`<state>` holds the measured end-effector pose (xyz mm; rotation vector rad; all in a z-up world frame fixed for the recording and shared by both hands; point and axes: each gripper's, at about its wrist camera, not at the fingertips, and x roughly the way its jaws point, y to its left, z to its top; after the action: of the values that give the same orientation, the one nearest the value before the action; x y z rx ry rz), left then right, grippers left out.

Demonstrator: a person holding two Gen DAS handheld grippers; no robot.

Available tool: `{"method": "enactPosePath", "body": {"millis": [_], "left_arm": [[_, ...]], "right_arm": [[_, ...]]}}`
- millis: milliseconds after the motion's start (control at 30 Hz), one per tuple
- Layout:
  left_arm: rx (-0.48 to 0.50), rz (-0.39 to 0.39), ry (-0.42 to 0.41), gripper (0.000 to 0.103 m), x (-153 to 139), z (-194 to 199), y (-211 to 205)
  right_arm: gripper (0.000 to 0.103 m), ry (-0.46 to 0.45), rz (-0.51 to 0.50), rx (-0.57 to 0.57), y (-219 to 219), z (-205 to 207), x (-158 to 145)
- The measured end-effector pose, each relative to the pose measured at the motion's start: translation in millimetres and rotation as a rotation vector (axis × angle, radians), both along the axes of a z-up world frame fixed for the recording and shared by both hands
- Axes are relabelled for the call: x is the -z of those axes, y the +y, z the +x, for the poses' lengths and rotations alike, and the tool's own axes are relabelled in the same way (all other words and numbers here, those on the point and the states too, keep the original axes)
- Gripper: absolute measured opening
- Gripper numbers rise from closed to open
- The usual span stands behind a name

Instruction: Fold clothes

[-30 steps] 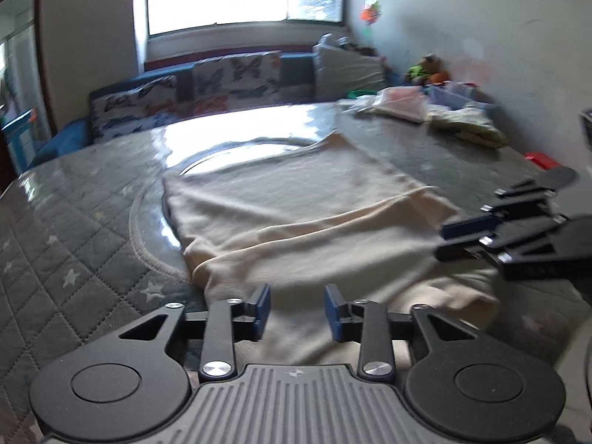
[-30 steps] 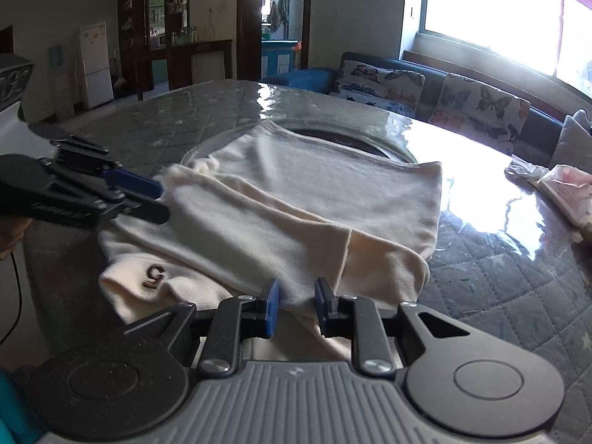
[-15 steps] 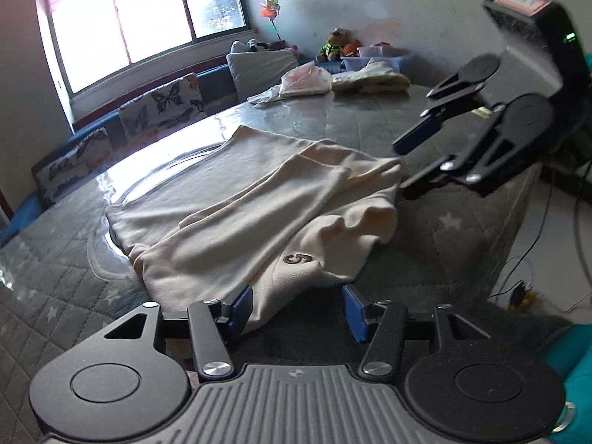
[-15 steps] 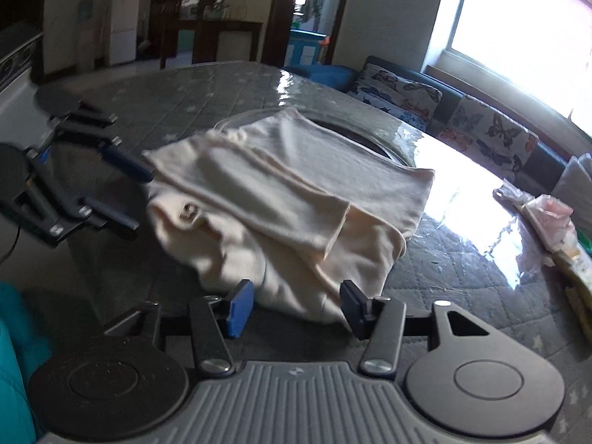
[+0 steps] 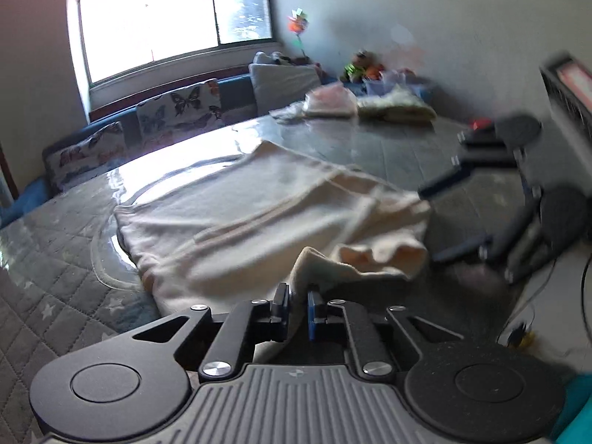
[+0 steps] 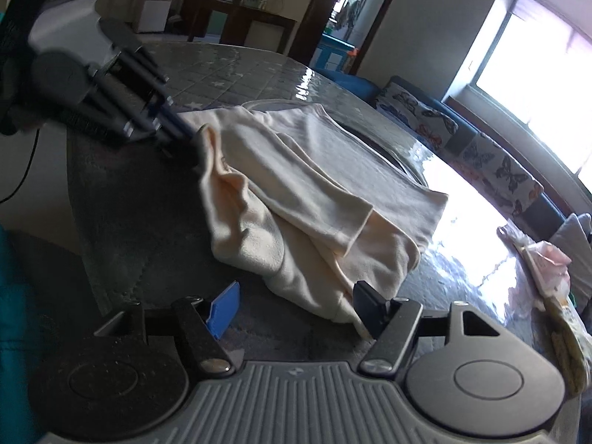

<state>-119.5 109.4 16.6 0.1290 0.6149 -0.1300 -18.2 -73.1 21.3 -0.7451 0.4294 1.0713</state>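
A cream garment [image 5: 259, 218] lies partly folded on the quilted grey table [image 5: 55, 277]; it also shows in the right wrist view [image 6: 314, 192]. My left gripper [image 5: 298, 305] is shut on the garment's near edge and lifts a pinch of cloth; it also shows in the right wrist view [image 6: 177, 129] at the garment's far left corner. My right gripper [image 6: 296, 309] is open, its fingers on either side of the garment's near edge, with one pad against the cloth. It shows open in the left wrist view [image 5: 458, 214] at the garment's right end.
Piles of other clothes [image 5: 370, 105] lie at the far end of the table. A sofa with butterfly cushions [image 5: 166, 118] stands under the window. The table's edge [image 5: 518, 288] runs close on the right, with cables on the floor beyond.
My left gripper has closed on the garment's near edge and raised it. My right gripper has opened wider and moved in to the garment's near edge.
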Motion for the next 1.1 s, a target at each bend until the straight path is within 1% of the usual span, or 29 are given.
{"method": "enactPosePath", "body": {"millis": [67, 133, 200, 233, 267, 333, 367, 400, 433, 467, 533, 567, 600, 767, 800, 833, 867, 933, 967, 1100], "left_arm": [[-0.006, -0.022, 0.000, 0.011, -3.5, 6.1, 4.6], [-0.006, -0.030, 0.002, 0.011, -4.3, 10.3, 6.6], [-0.004, -0.037, 0.004, 0.011, -3.9, 12.8, 7.7], [-0.004, -0.043, 0.008, 0.011, -3.8, 13.5, 8.9], [-0.006, -0.045, 0.011, 0.011, -3.4, 13.6, 10.1], [-0.006, -0.044, 0.018, 0.013, -1.7, 12.1, 12.5], [-0.003, -0.042, 0.018, 0.015, -0.7, 10.5, 13.1], [0.002, -0.036, 0.016, 0.017, 0.3, 8.0, 12.9], [0.008, -0.028, 0.013, 0.021, 1.2, 4.8, 12.2], [0.016, -0.014, 0.010, 0.028, 2.4, 1.3, 10.6], [0.032, 0.028, 0.003, 0.038, 5.6, -5.9, 5.3], [0.035, 0.056, 0.001, 0.046, 7.8, -8.4, 2.0], [0.039, 0.082, 0.000, 0.049, 10.2, -10.5, -0.8], [0.060, 0.170, 0.007, 0.050, 21.1, -13.3, -6.8], [0.064, 0.175, 0.008, 0.049, 22.3, -12.2, -6.1], [0.067, 0.168, 0.011, 0.040, 22.6, -10.5, -4.3], [0.068, 0.157, 0.018, 0.023, 22.4, -8.6, -2.2], [0.071, 0.136, 0.026, 0.011, 21.7, -5.7, 2.0], [0.068, 0.126, 0.025, 0.007, 20.8, -5.7, 3.9], [0.053, 0.084, -0.001, 0.005, 10.7, -12.7, 8.7]], "right_arm": [[0.070, 0.000, 0.014, -0.006, 3.4, 2.3, 1.2], [0.067, 0.000, 0.040, -0.007, 8.3, 6.2, 3.0], [0.061, 0.009, 0.055, -0.012, 12.5, 9.1, 3.6], [0.056, 0.019, 0.062, -0.019, 15.5, 11.1, 3.8], [0.054, 0.025, 0.065, -0.022, 17.3, 12.3, 4.0], [0.041, 0.049, 0.072, -0.029, 19.8, 15.5, 4.2], [0.030, 0.068, 0.077, -0.029, 20.6, 18.0, 3.7], [0.023, 0.089, 0.084, -0.026, 21.1, 20.8, 2.9], [0.020, 0.110, 0.093, -0.020, 21.2, 23.6, 1.5], [0.019, 0.130, 0.103, -0.012, 21.0, 26.4, -0.3], [0.014, 0.170, 0.123, 0.003, 20.7, 32.1, -3.9], [0.014, 0.183, 0.131, 0.008, 20.4, 34.1, -5.4], [0.014, 0.194, 0.137, 0.013, 20.0, 35.7, -7.1], [0.012, 0.225, 0.161, 0.032, 18.7, 39.6, -13.3], [0.011, 0.226, 0.164, 0.033, 18.9, 39.3, -13.9], [0.011, 0.227, 0.166, 0.034, 19.0, 38.9, -14.5], [0.010, 0.226, 0.170, 0.036, 19.1, 38.4, -15.0], [0.009, 0.224, 0.178, 0.039, 19.1, 37.4, -16.0], [0.009, 0.223, 0.182, 0.040, 18.7, 36.4, -16.7], [0.008, 0.209, 0.192, 0.032, 16.2, 29.3, -22.0]]}}
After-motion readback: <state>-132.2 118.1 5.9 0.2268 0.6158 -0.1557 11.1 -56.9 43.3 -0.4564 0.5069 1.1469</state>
